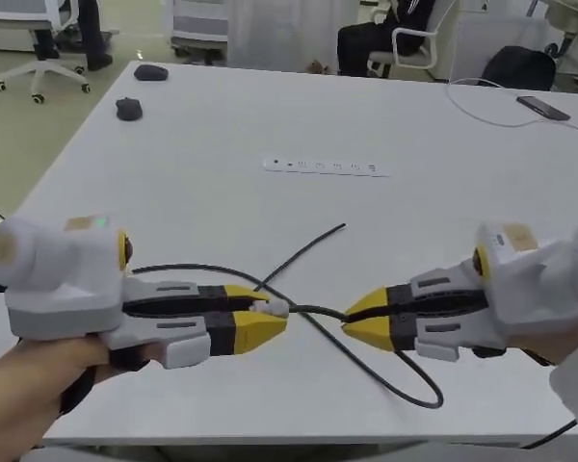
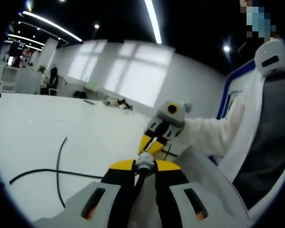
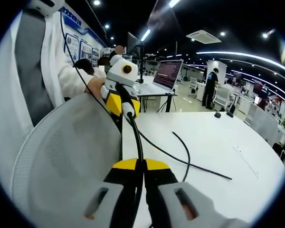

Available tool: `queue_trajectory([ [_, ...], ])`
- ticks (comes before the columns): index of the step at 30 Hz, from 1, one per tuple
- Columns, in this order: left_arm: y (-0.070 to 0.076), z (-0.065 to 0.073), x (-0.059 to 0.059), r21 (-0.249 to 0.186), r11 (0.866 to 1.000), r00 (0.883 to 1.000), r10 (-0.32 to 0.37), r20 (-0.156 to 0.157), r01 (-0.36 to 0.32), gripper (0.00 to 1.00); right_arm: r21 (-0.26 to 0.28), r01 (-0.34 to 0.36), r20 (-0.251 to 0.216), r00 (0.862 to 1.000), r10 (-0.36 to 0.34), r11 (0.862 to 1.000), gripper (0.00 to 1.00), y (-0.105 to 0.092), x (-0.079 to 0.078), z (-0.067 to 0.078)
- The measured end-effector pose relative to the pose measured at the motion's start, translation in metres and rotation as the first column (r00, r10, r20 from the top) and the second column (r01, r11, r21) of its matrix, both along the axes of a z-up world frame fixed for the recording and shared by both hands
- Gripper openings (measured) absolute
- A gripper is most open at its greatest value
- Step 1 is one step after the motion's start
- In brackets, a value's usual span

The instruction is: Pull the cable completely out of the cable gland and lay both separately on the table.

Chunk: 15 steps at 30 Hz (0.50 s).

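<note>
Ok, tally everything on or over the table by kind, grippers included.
Grippers: 2 (left gripper, right gripper)
Cables: 2 (black cable, white cable)
Cable gland: 1
Power strip: 1
Mice: 2
Phone: 1
Total: 9

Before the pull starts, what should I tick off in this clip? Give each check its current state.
1. Left hand-held gripper shut on the cable gland: ok.
2. Right hand-held gripper shut on the cable: ok.
3. Short cable run between the two grippers free of kinks: ok.
4. Cable out of the gland: not ok, it runs into it.
5. Bare table nearby for laying both down: ok.
6. Gland nut loosened: cannot tell.
</note>
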<state>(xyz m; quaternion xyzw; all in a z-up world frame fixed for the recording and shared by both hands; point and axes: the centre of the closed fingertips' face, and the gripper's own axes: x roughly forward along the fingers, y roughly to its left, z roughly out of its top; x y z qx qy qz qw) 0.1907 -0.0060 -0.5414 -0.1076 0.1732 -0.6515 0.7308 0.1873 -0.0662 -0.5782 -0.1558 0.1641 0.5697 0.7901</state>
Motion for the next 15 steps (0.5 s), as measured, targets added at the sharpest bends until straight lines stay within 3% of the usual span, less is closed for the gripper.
queue_trajectory([
  [7, 0.000, 0.003, 0.000, -0.017, 1.000, 1.000, -0.003, -0.008, 0.003, 0.16, -0.058, 0.041, -0.024, 0.999, -0.042, 0.997, 0.02, -0.022, 0.000, -0.019],
  [15, 0.000, 0.002, 0.000, -0.013, 1.000, 1.000, -0.005, -0.017, 0.005, 0.16, -0.055, 0.066, -0.041, 0.997, -0.068, 0.996, 0.02, -0.031, -0.001, -0.026],
])
